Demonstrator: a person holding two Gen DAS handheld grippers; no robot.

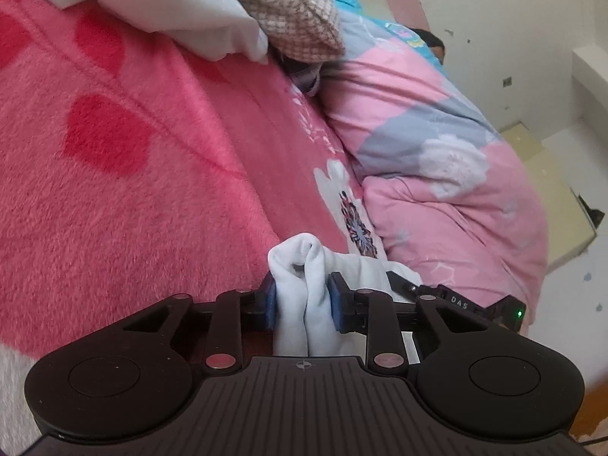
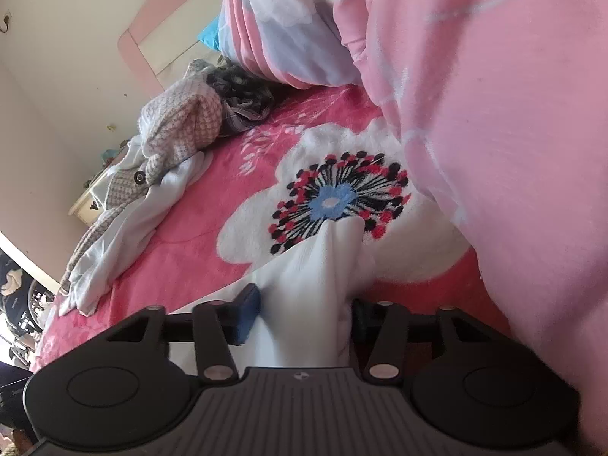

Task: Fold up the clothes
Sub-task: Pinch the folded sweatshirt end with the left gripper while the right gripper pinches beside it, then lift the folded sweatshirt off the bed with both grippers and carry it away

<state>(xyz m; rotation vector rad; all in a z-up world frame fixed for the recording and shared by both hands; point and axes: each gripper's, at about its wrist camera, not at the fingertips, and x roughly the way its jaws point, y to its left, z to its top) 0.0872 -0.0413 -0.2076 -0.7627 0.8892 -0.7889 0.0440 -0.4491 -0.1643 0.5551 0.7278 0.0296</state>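
A white garment (image 1: 304, 266) is bunched between the blue pads of my left gripper (image 1: 302, 304), which is shut on it just above the pink fleece blanket (image 1: 133, 190). The other gripper shows just to its right (image 1: 456, 304). In the right wrist view my right gripper (image 2: 304, 315) is shut on another part of the same white garment (image 2: 319, 277), which rises in a peak over the blanket's flower pattern (image 2: 334, 201). Most of the garment is hidden below the grippers.
A pile of other clothes lies farther up the bed: a white piece (image 1: 171, 7) and a checked knit jacket (image 1: 296, 11), also in the right wrist view (image 2: 178, 129). A pink quilt (image 1: 456, 152) (image 2: 494, 114) is heaped alongside. Wall and a cream cabinet (image 1: 551, 190) lie beyond.
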